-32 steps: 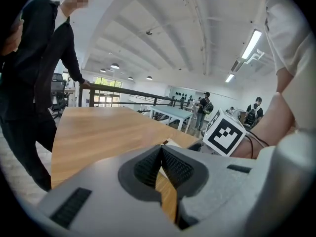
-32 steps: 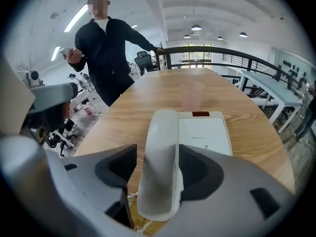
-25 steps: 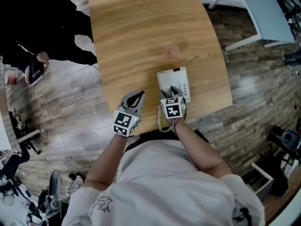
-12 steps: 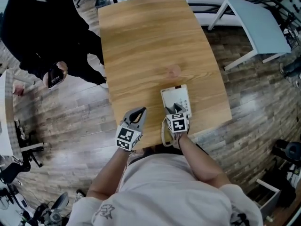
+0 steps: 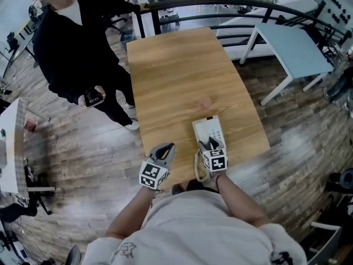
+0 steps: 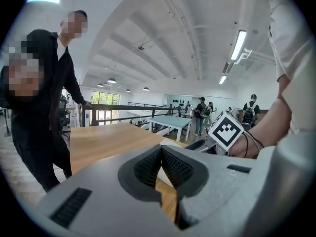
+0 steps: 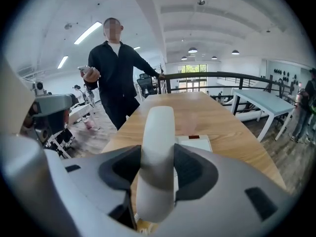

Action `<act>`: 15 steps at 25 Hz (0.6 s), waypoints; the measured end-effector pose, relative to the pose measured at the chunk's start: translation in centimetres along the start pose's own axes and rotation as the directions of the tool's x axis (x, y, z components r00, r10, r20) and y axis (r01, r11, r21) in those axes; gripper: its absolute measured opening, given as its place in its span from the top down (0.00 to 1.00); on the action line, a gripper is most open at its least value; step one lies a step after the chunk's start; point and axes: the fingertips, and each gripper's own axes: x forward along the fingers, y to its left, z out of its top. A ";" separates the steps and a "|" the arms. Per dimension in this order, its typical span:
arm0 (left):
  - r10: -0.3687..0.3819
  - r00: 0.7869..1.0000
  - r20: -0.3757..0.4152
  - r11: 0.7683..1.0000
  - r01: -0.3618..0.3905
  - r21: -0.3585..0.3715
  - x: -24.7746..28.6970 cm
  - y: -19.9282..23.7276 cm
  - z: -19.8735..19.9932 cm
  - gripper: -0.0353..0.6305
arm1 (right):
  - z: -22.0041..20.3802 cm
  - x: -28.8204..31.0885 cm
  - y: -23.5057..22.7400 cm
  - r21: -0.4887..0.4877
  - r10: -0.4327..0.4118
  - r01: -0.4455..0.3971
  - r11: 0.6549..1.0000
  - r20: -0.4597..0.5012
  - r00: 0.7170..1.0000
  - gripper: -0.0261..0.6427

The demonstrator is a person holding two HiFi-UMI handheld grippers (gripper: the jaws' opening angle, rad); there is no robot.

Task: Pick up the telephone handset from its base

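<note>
The white telephone base (image 5: 208, 130) lies near the front edge of the wooden table (image 5: 176, 76). My right gripper (image 5: 210, 144) is shut on the white handset (image 7: 157, 147), which stands up between its pads above the base (image 7: 196, 143). The handset's coiled cord (image 5: 197, 167) loops down at the table edge. My left gripper (image 5: 167, 147) hovers to the left of the base, jaws together with nothing between them (image 6: 160, 149). The right gripper's marker cube (image 6: 226, 131) shows in the left gripper view.
A person in black (image 5: 83, 54) stands at the table's left side with a phone in hand. A light blue table (image 5: 292, 43) is at the right, a dark railing (image 5: 220, 1) beyond the far end.
Both grippers have come up from the table. The handset has risen off the base in the right gripper. The head view now takes in more of the room.
</note>
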 end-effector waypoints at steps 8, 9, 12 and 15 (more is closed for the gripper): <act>-0.005 1.000 0.022 1.000 0.004 0.017 -3.8 -1.8 0.8 0.94 | 3.1 -6.7 2.0 -0.016 0.000 0.003 1.000 0.148 0.989 0.64; -0.007 1.000 0.026 1.000 0.007 0.021 -4.1 -2.0 1.0 0.94 | 3.4 -7.5 2.3 -0.013 0.002 0.000 1.000 0.166 0.986 0.64; -0.017 0.999 0.037 1.000 0.016 0.027 -5.2 -3.1 1.6 0.94 | 4.0 -9.8 3.1 -0.010 0.014 -0.013 1.000 0.204 0.979 0.64; -0.020 0.999 0.050 0.999 0.018 0.041 -6.1 -4.0 2.4 0.94 | 4.6 -11.8 3.7 -0.024 0.039 -0.034 0.999 0.239 0.970 0.64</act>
